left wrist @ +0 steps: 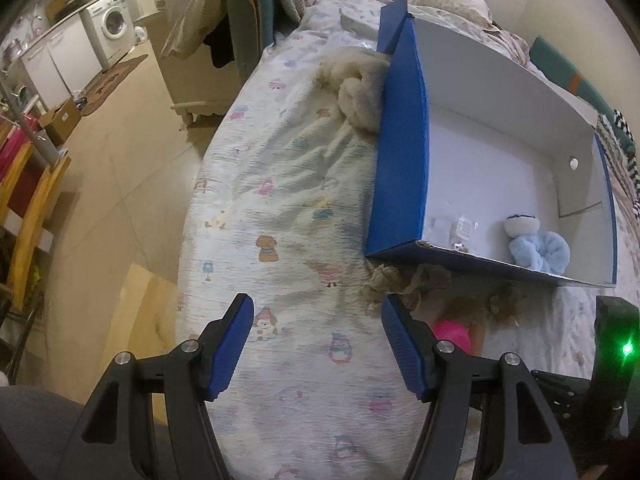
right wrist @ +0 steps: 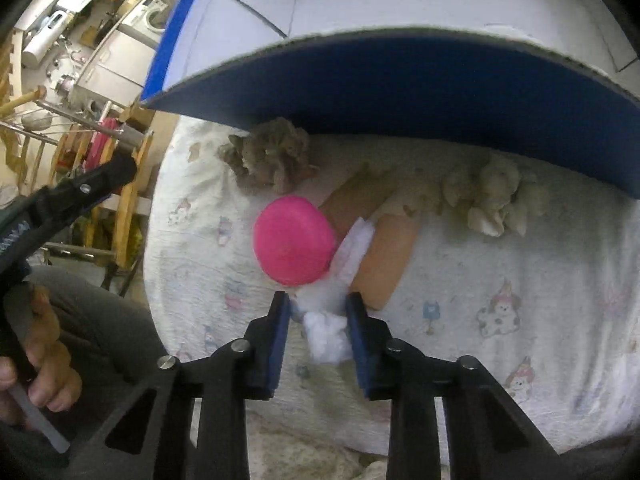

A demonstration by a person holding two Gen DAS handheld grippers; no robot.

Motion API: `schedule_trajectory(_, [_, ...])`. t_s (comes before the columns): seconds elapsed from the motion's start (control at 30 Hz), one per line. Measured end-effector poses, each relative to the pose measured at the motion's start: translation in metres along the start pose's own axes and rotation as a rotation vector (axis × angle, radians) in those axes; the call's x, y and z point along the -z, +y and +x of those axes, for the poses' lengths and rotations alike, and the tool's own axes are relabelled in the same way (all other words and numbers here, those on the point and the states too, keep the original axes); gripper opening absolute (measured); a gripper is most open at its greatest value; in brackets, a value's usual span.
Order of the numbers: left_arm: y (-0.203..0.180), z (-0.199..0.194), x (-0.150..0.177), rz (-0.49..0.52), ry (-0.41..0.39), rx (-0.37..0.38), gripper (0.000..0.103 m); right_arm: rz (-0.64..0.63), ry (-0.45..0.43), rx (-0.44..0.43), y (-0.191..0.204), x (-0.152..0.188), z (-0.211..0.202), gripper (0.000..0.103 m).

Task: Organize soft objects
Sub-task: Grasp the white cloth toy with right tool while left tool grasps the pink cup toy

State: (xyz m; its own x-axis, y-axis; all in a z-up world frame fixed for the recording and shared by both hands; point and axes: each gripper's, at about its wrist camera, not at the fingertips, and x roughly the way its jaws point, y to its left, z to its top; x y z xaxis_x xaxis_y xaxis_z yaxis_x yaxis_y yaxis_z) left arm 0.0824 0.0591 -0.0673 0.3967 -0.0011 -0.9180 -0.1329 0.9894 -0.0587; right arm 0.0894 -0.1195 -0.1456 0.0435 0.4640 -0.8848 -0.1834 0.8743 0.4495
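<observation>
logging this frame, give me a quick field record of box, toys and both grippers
surface: bed sheet with cartoon print
box: blue box, white inside, open top
in box: light blue plush
outside box: cream plush against its side; doll with pink hat by near wall
left gripper: open, nothing held
right gripper: closing around doll's white fluff, grip uncertain
</observation>
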Motion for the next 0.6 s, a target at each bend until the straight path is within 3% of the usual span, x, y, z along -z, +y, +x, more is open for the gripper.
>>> schedule_trajectory(0.27, [-0.016, 0.006, 0.001, 0.014, 0.028, 0.036, 0.063, 0.019, -0.098, -0.097, -0.002, 0.011, -0.051, 0.028])
schedule_trajectory(0.47, [-0.047, 0.02, 0.005, 0.072, 0.082, 0.089, 0.063, 0.127, -0.231, -0.065, -0.034, 0.022, -0.094, 0.028])
schedule_trajectory(0.6, [-0.072, 0.037, 0.012, 0.128, 0.149, 0.139, 0.063, 0.201, -0.27, -0.044, -0.052, 0.028, -0.107, 0.028])
